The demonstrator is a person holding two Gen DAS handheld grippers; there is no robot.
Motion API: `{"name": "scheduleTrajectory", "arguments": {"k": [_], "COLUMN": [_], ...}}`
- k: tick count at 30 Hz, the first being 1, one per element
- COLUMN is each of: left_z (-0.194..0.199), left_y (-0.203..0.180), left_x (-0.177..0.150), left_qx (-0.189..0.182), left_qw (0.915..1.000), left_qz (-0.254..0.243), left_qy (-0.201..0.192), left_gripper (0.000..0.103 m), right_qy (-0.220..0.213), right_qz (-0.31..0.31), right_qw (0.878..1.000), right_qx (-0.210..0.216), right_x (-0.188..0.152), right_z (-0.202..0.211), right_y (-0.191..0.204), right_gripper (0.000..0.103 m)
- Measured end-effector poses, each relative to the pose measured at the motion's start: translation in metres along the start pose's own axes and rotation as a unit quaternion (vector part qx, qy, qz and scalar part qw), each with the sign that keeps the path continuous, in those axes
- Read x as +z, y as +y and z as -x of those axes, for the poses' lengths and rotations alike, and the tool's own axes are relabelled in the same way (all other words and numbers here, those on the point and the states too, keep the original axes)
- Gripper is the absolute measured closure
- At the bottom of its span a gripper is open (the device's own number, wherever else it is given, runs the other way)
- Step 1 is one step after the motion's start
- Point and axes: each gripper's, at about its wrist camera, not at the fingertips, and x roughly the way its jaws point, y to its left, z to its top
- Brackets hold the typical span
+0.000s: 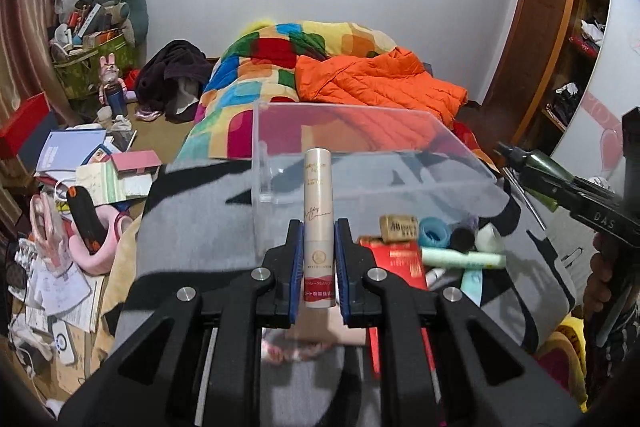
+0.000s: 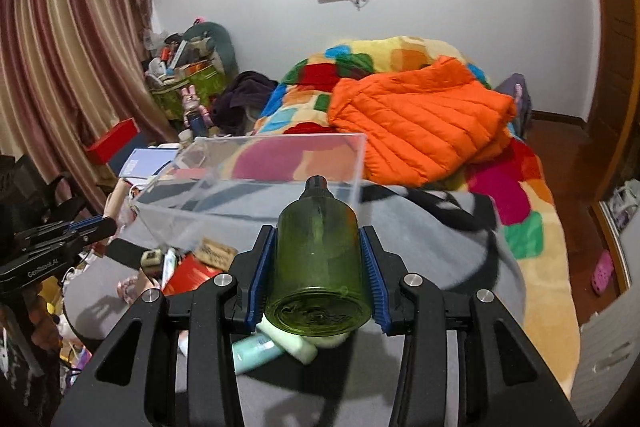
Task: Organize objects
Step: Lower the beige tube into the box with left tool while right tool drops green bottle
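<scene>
While clamped tight between blue pads, cream tube [image 1: 319, 227] stands upright in left gripper [image 1: 319, 259], lower print partly legible, top lettering too blurred to read. Right gripper [image 2: 318, 273] squeezed on green bottle [image 2: 318, 263], base toward lens, dark cap end pointing away; label on base not readable. Clear box [image 1: 360, 155] sits just ahead on grey/black blanket [image 1: 208, 219], far wall hard to trace against bedding behind. Remaining clutter near box front: red carton [image 1: 400, 259] w/ lower end hidden behind gripper body, mint tube [image 1: 464, 259], blue roll [image 1: 434, 231], cork-like block [image 1: 398, 227], a few small bits beyond too blurred to ID. Seen from left cam, right gripper + bottle enter at right edge, cut off by frame; hand below it only partly visible. Orange jacket [image 2: 420, 123] lies on patchwork quilt [image 2: 520, 187] further back.
</scene>
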Motion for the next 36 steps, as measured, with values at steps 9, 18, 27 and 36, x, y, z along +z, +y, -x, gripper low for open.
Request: {"name": "scheduleTrajectory", "arguments": {"k": [9, 18, 27, 36], "left_z": [-0.037, -0.083, -0.108, -0.1], "left_y": [0.004, 0.003, -0.006, -0.014], "left_x": [0.039, 0.057, 0.059, 0.056], "left_qx": [-0.011, -0.001, -0.011, -0.01], "left_qw": [0.9994, 0.9964, 0.9928, 0.9932], "left_qz": [0.003, -0.016, -0.031, -0.046], "left_qy": [0.032, 0.083, 0.115, 0.106], "left_gripper": [0.089, 0.089, 0.089, 0.088], "right_qy": [0.049, 0.109, 0.14, 0.144], "right_qz": [0.017, 0.036, 0.061, 0.084], "right_qw": [0.998, 0.993, 0.988, 0.986], "right_qx": [0.023, 0.023, 0.014, 0.005], "right_x": [0.03, 0.041, 0.041, 0.041], "right_z": [-0.055, -0.112, -0.142, -0.142], "right_y": [0.012, 0.023, 0.034, 0.045], "right_gripper": [0.065, 0.065, 0.065, 0.065]}}
